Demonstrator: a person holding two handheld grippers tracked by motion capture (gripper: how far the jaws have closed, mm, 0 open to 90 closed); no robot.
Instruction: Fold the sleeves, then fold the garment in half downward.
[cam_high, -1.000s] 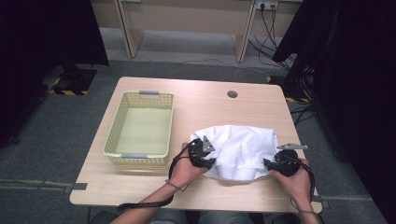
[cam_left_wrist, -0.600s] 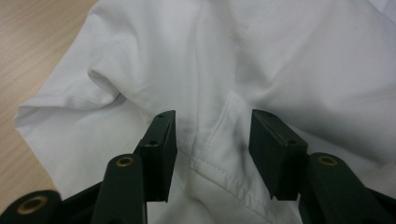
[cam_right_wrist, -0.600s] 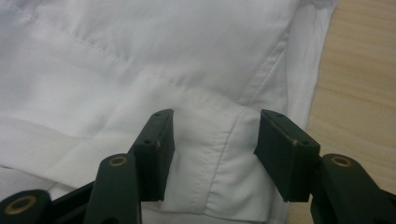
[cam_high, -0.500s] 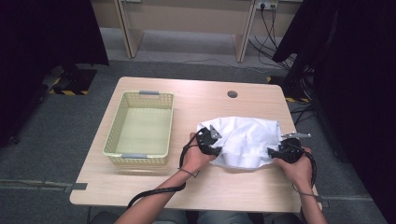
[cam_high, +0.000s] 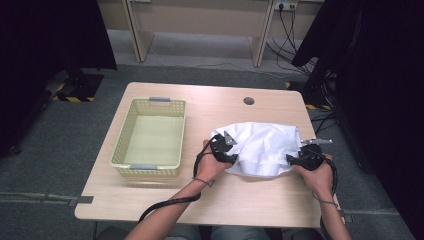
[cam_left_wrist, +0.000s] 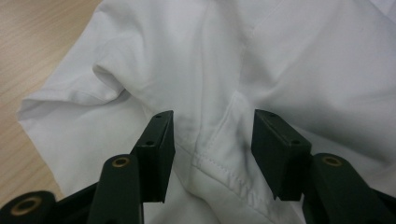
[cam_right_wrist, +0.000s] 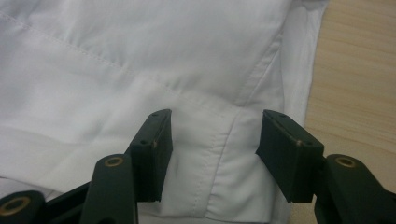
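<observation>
From the high view, a crumpled white cotton garment (cam_high: 261, 148) lies on the right half of the pale wooden bench (cam_high: 210, 197), well apart from the bench's near edge. My left claw (cam_high: 226, 150) sits at the garment's left edge and my right claw (cam_high: 300, 159) at its right edge, each in a hand. An empty pale yellow plastic lattice basket (cam_high: 151, 137) stands on the left half of the bench, near the garment but not touching it.

In the left gripper view, my left claw (cam_left_wrist: 212, 140) stands partly open, its two black jaws either side of a stitched seam fold of the white garment (cam_left_wrist: 280, 60). The cloth bulges up between the pads (cam_left_wrist: 159, 144), yet I see gaps on both sides, so nothing is pinched. Bare bench wood (cam_left_wrist: 28, 51) shows at the left.

In the right gripper view, my right claw (cam_right_wrist: 215, 144) is likewise partly open, straddling a hemmed, stitched band of the garment (cam_right_wrist: 140, 51). The pads (cam_right_wrist: 285, 149) stand clear of the fabric lying between them. Bench wood (cam_right_wrist: 359, 84) shows at the right, just beside the cloth's edge.
</observation>
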